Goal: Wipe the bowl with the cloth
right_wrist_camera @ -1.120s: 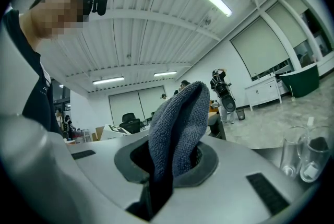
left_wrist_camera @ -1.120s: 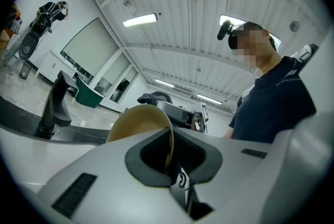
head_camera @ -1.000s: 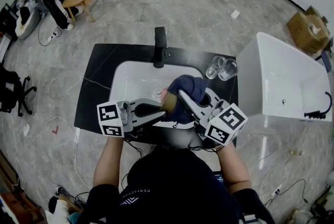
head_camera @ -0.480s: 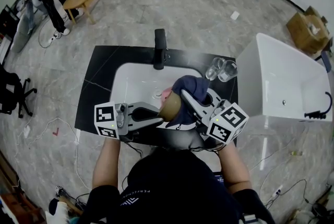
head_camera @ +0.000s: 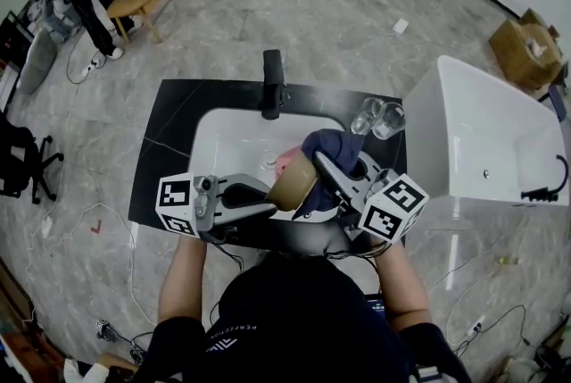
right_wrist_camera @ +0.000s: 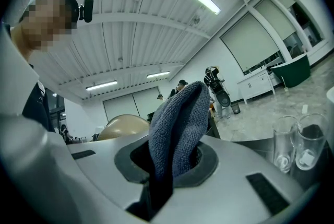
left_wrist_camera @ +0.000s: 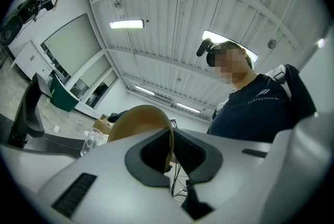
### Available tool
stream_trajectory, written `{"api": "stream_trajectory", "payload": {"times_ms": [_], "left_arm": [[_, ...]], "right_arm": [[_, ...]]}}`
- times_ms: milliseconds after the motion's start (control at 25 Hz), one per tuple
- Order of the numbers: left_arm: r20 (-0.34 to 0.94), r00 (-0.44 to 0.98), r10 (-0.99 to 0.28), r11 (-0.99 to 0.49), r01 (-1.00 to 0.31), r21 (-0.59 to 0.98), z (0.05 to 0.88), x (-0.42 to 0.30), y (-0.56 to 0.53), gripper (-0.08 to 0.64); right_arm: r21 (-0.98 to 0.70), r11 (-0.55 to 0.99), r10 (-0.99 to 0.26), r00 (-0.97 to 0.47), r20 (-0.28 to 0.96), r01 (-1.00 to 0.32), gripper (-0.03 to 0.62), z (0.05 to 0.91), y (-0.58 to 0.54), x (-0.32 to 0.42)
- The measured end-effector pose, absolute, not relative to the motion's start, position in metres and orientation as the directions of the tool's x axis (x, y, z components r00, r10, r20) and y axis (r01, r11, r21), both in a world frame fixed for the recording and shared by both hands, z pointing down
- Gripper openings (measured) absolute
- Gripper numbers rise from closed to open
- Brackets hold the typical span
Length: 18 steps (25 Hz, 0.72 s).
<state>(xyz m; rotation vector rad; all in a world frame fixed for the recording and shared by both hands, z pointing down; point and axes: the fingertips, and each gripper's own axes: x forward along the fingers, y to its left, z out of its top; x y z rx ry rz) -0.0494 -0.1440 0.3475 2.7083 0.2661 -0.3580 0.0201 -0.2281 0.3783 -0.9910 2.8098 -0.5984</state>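
— Head view, starting at the left: what's there?
— The left gripper (head_camera: 270, 205), over the white sink (head_camera: 219, 140) set in the black tabletop (head_camera: 165, 154). Its jaws are clamped on the rim of the tan bowl (head_camera: 293, 183), which is tilted on edge above the basin.
— Does the left gripper view agree?
— Yes, the thin rim sits pinched between them.
— What's next to the bowl?
— The dark blue cloth (head_camera: 332, 149), touching the bowl's right side. The right gripper (head_camera: 319, 165) has its jaws closed on a fold of it.
— Farther right?
— Two clear glasses (head_camera: 379, 117) stand on the tabletop, just beside the sink.
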Motion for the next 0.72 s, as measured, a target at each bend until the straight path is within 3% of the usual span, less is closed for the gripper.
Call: {"api": "stream_trajectory", "payload": {"times_ms": [720], "left_arm": [[-0.383, 0.924, -0.013, -0.939, 0.121, 0.323, 0.309, -0.041, -0.173, 0.018]], "right_arm": [[-0.389, 0.719, -0.589, -0.802, 0.099, -0.575, 0.063, 0.403, -0.221, 0.006]]}}
